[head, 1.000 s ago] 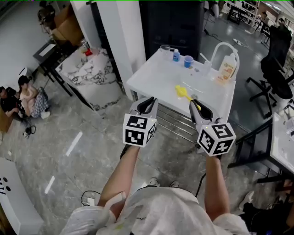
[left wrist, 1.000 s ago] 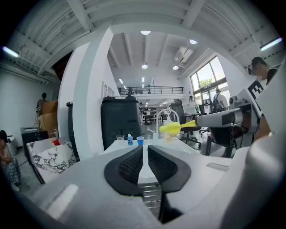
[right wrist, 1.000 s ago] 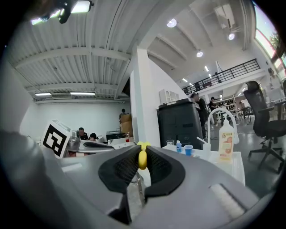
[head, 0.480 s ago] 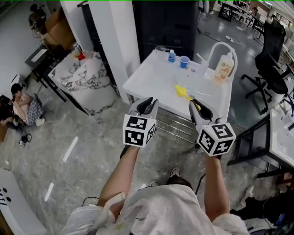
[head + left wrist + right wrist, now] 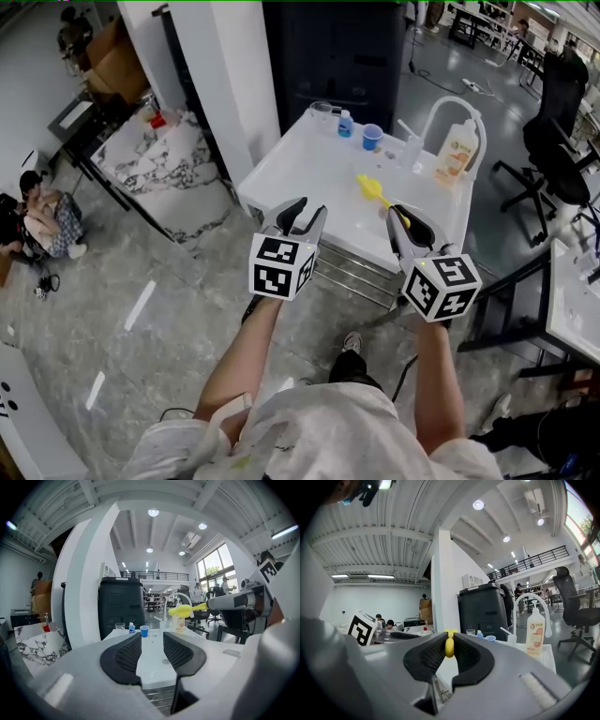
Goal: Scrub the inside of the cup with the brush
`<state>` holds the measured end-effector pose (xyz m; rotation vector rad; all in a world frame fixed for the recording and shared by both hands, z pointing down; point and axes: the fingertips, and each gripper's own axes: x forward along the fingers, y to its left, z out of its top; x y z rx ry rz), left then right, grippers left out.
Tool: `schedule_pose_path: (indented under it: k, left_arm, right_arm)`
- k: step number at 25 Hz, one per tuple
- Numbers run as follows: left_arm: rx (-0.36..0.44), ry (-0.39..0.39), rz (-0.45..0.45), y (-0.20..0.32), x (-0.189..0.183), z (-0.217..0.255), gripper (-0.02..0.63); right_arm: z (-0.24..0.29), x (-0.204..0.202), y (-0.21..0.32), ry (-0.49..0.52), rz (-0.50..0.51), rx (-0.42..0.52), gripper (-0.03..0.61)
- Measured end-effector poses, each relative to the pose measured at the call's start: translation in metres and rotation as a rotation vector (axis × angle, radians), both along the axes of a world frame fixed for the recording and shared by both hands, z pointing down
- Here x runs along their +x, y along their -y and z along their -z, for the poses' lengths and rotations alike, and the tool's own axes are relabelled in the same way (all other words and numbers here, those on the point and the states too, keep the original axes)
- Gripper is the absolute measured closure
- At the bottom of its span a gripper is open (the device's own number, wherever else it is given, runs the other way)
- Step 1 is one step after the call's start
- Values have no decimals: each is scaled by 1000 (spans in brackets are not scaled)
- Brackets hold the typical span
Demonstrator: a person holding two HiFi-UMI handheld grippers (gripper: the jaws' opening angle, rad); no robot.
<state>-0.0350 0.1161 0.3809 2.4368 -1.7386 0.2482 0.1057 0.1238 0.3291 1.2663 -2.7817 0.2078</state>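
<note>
Right claw (image 5: 401,216): clamped on yellow brush (image 5: 375,192) handle. Left claw (image 5: 310,208): empty, jaws just opening. Blue cup (image 5: 372,137): untouched on worktop (image 5: 309,169); scrubbing not begun.

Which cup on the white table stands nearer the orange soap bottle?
The small blue cup; the clear cup stands farther, beyond the little blue bottle.

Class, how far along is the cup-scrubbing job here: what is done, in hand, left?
Done: the right gripper is shut on the yellow brush. In hand: the left gripper, jaws just opening and empty, faces the table. Left: the blue cup stands untouched; scrubbing is not begun.
</note>
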Motion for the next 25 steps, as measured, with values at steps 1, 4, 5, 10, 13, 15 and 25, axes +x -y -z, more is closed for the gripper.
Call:
schedule_pose_path:
  k: [1, 4, 5, 10, 13, 15, 25]
  left_arm:
    - [0, -1, 3, 8, 2, -1, 461]
    - [9, -3, 18, 36, 8, 0, 443]
    - [12, -3, 24, 45, 10, 1, 442]
    - [14, -6, 48, 91, 18, 2, 415]
    - [8, -10, 66, 115, 22, 0, 410]
    - [2, -13, 71, 128, 26, -3, 407]
    - [-43, -5, 49, 184, 53, -11, 402]
  right_arm:
    - [0, 3, 9, 1, 3, -1, 541]
    - [1, 10, 38, 2, 10, 4, 541]
    - [1, 12, 48, 2, 13, 4, 541]
    - [1, 21, 98, 4, 32, 0, 541]
    - [1, 27, 123, 2, 44, -3, 541]
    - [-2, 32, 137, 2, 48, -9, 541]
    - [-12, 50, 195, 20, 78, -45, 541]
